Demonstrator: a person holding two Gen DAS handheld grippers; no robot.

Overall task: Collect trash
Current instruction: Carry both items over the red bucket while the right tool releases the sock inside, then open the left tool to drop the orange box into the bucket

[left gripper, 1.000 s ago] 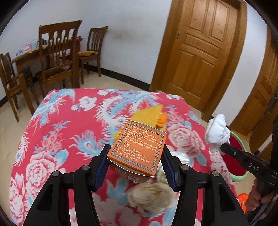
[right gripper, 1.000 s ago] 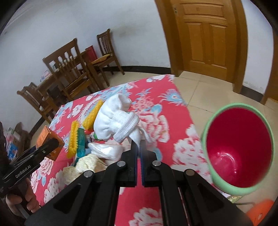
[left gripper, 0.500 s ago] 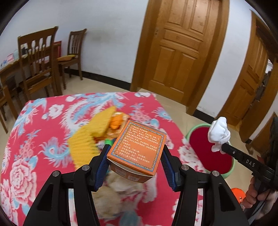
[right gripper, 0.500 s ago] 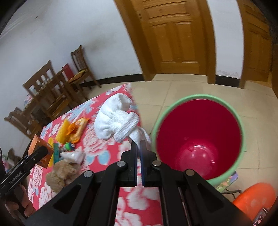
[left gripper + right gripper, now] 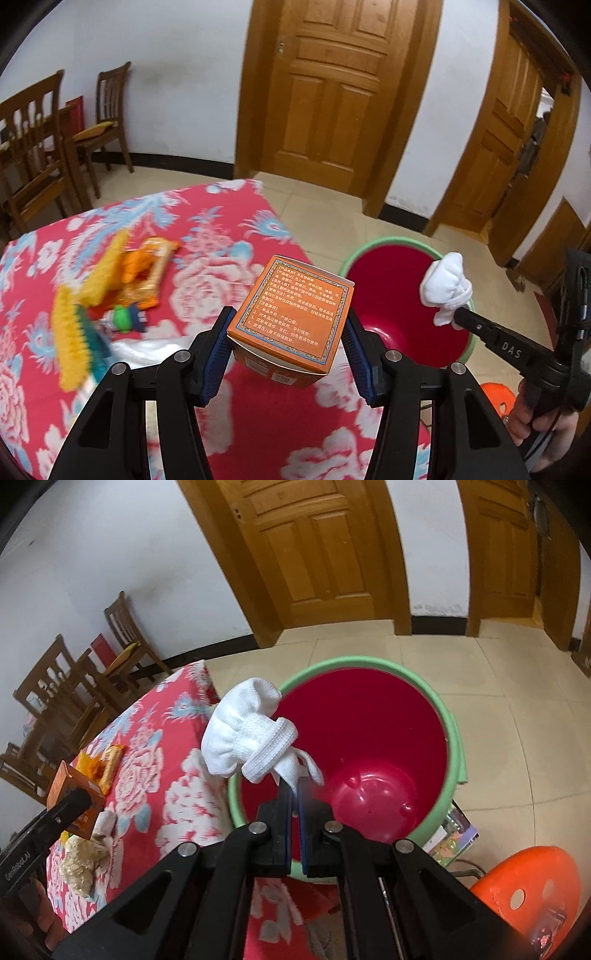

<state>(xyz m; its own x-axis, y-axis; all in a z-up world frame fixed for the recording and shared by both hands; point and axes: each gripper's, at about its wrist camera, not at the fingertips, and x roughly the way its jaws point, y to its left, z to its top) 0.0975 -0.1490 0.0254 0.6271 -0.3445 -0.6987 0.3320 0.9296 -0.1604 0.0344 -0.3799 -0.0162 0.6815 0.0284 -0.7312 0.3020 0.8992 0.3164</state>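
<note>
My left gripper (image 5: 290, 332) is shut on an orange carton (image 5: 291, 319) printed with small text, held above the right edge of the red flowered table (image 5: 207, 284). My right gripper (image 5: 294, 794) is shut on a crumpled white sock (image 5: 247, 734), which hangs over the open mouth of the red bucket with a green rim (image 5: 369, 746). In the left wrist view the sock (image 5: 445, 282) and the right gripper (image 5: 458, 317) sit over the bucket (image 5: 391, 295). The carton (image 5: 74, 786) also shows at the left of the right wrist view.
On the table lie yellow brushes (image 5: 70, 332), an orange wrapper (image 5: 147, 273), a small green toy (image 5: 123, 319) and crumpled brown paper (image 5: 79, 864). An orange stool (image 5: 528, 886) stands by the bucket. Wooden chairs (image 5: 33, 147) and doors (image 5: 332, 92) are behind.
Both grippers have swung to the right, away from the table's middle. The sock now hangs over the bucket's mouth, and the carton is at the table's right edge near the bucket.
</note>
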